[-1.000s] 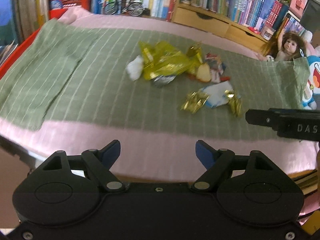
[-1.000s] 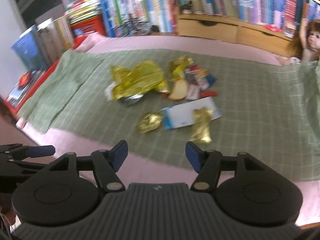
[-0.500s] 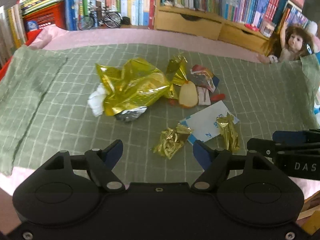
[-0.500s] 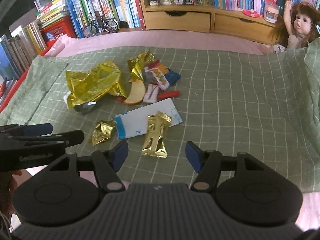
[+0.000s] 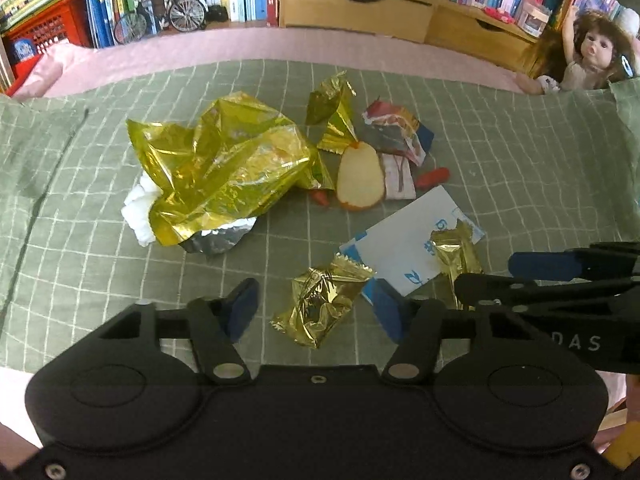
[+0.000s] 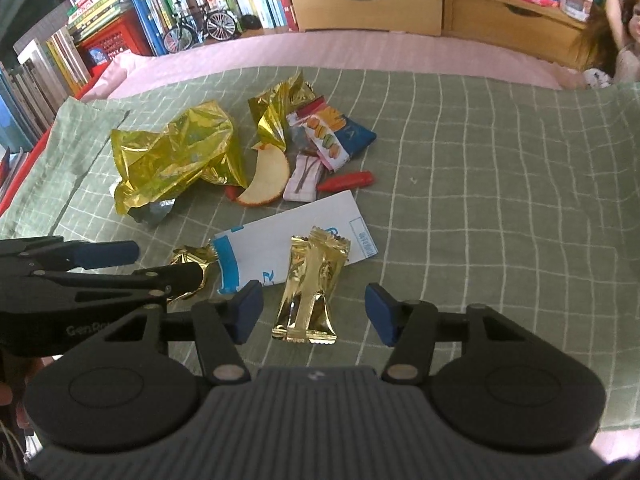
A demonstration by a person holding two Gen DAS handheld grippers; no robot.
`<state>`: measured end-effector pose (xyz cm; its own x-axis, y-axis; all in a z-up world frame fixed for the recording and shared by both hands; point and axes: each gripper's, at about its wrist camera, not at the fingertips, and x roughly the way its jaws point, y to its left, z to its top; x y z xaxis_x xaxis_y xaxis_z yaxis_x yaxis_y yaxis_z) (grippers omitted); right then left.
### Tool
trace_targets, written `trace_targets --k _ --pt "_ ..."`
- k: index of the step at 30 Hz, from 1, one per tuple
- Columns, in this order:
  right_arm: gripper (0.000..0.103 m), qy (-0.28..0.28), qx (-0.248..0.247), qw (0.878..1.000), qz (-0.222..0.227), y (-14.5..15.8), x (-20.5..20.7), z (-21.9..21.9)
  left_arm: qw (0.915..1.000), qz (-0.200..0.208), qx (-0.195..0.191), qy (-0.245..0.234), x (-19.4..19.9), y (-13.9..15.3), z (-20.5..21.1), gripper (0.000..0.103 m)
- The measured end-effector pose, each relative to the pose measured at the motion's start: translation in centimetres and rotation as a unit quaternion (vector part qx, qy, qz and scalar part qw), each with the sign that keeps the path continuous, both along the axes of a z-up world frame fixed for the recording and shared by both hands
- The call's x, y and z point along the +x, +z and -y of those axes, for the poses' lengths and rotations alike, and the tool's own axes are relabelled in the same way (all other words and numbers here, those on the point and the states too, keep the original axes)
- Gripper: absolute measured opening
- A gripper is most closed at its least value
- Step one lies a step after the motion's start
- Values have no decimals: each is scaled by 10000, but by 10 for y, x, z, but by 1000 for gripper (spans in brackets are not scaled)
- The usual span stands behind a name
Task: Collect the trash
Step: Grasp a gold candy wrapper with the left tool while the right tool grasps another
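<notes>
The left hand-held gripper point(image 5: 316, 310) is closing, its pads either side of a crumpled gold wrapper point(image 5: 322, 306) without pressing it. The right hand-held gripper point(image 6: 312, 312), marked "DAS" on its side, is closing around a flat gold packet point(image 6: 310, 292), not yet pinching. Both lie near on the green checked cloth point(image 6: 480, 168), beside a white envelope point(image 6: 280, 250). Farther off lie a large gold foil bag point(image 5: 224, 172) and an apple slice point(image 5: 358, 178).
</notes>
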<state>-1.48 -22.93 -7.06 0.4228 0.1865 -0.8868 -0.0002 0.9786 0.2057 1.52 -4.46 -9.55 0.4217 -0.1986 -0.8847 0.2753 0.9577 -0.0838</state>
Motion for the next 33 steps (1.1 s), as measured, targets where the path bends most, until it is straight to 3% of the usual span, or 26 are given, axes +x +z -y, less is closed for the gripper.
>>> trace_targets --k 2,10,12,14,17,26,33 --pt "68 16 18 10000 -63 -4 3 -1 9999 -109 -84 -8 3 -3 -1 49" --pt "62 99 0 9996 -255 -14 9 -4 9995 -220 -214 -108 8 -10 2 44" --pt "58 90 35 9994 -322 -16 10 -4 9994 -249 -221 -115 9 -13 3 39" --pt "44 74 60 9993 -373 -18 11 -3 9993 -290 -224 -110 9 -14 3 25" --pt "39 95 52 9992 -378 -17 12 -4 9992 -293 -268 -89 8 -12 2 19" --pt "36 53 37 9998 -188 -5 12 -8 9994 -132 -273 -138 3 1 -2 9" --pt "36 5 27 9999 -100 4 7 -11 9994 -55 -315 -143 -2 10 -7 8"
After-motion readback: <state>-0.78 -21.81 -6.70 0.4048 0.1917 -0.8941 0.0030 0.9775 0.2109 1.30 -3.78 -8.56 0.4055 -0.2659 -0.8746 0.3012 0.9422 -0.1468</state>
